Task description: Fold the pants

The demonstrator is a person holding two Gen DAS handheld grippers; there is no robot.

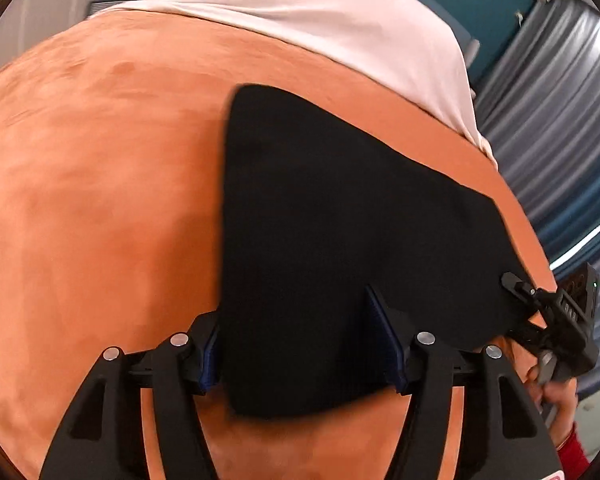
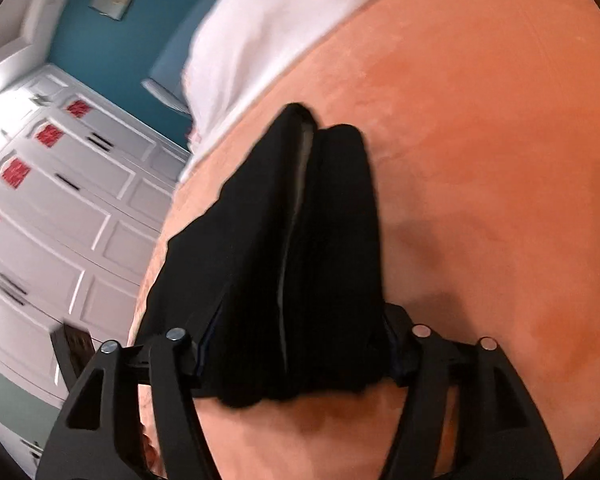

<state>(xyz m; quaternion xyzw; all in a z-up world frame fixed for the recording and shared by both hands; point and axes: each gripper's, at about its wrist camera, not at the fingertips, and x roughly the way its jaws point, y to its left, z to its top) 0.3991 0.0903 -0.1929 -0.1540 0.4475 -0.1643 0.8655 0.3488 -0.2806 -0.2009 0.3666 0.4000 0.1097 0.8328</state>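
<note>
The black pants (image 1: pixel 340 220) lie on an orange blanket (image 1: pixel 100 200), partly lifted at the near edge. My left gripper (image 1: pixel 300 344) has its fingers spread wide, with the pants' near edge draped between them. One blue pad (image 1: pixel 384 332) shows over the cloth; the other is under it. My right gripper (image 2: pixel 296 356) also has wide-set fingers with bunched, doubled black pants (image 2: pixel 296 240) between them; its fingertips are hidden by cloth. The right gripper also shows in the left wrist view (image 1: pixel 556 312) at the pants' right corner.
A white sheet (image 1: pixel 320 12) covers the far end of the bed. Grey curtains (image 1: pixel 560 120) hang on the right of the left view. White cabinet doors (image 2: pixel 60 200) with red labels and a teal wall stand beyond the bed edge in the right view.
</note>
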